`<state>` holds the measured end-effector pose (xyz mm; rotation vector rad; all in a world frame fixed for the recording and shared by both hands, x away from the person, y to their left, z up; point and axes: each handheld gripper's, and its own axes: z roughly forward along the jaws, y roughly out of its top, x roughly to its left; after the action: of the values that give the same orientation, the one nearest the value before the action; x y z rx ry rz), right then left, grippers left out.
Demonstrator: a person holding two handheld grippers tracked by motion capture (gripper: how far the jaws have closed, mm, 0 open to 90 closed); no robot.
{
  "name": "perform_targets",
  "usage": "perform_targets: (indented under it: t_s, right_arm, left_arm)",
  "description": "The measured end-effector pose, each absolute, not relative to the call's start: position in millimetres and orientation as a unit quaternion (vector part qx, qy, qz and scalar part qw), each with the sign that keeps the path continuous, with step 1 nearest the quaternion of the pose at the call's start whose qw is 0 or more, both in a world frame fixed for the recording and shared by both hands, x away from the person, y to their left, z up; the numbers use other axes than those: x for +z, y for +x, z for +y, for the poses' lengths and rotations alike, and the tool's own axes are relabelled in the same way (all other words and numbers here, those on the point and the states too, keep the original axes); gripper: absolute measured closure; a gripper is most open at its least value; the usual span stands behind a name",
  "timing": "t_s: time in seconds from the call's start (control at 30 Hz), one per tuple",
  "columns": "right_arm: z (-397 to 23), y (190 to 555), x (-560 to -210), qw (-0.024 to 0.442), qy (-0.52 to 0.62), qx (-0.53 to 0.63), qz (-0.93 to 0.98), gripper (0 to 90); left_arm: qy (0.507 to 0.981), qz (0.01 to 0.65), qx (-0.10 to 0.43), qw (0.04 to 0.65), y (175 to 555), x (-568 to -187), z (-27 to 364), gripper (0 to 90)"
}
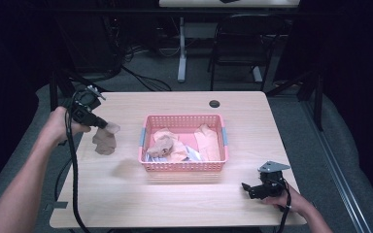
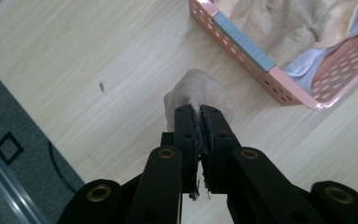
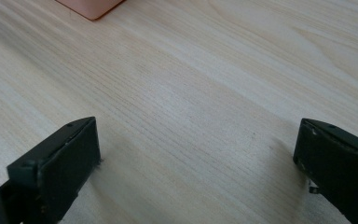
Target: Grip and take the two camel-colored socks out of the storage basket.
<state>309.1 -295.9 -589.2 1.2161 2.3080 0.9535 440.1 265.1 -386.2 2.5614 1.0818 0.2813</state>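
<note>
Left gripper (image 2: 200, 112) clamped on beige sock (image 1: 105, 141) near table's (image 1: 126, 204) left edge; soft, light, droops; pinch a fold

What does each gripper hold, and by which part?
The left gripper pinches a beige cloth by its top edge, left of the pink basket. The right gripper is open, holding nothing.

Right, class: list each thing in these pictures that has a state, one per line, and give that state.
Left tool: shut on the sock.
Sock: pinched at its top, hanging over the table, left of the basket.
Right tool: open, holding nothing, low over the table.
Basket: upright, holding loose cloths.
</note>
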Motion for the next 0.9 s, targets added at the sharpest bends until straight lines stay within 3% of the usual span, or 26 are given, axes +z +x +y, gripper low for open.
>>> perform_targets:
  t_s: [0.4, 0.9]
  right_arm:
    - [-295.9, 309.2, -589.2, 0.18, 0.43, 0.338, 0.818, 0.0]
    - [-295.9, 309.2, -589.2, 0.18, 0.43, 0.338, 0.818, 0.0]
  left_arm:
    - [0.892, 0.418, 0.086, 0.149, 443.8, -459.0, 271.3, 85.3]
    - [0.874, 0.444, 0.059, 0.191, 421.9, -510.0, 284.4, 84.5]
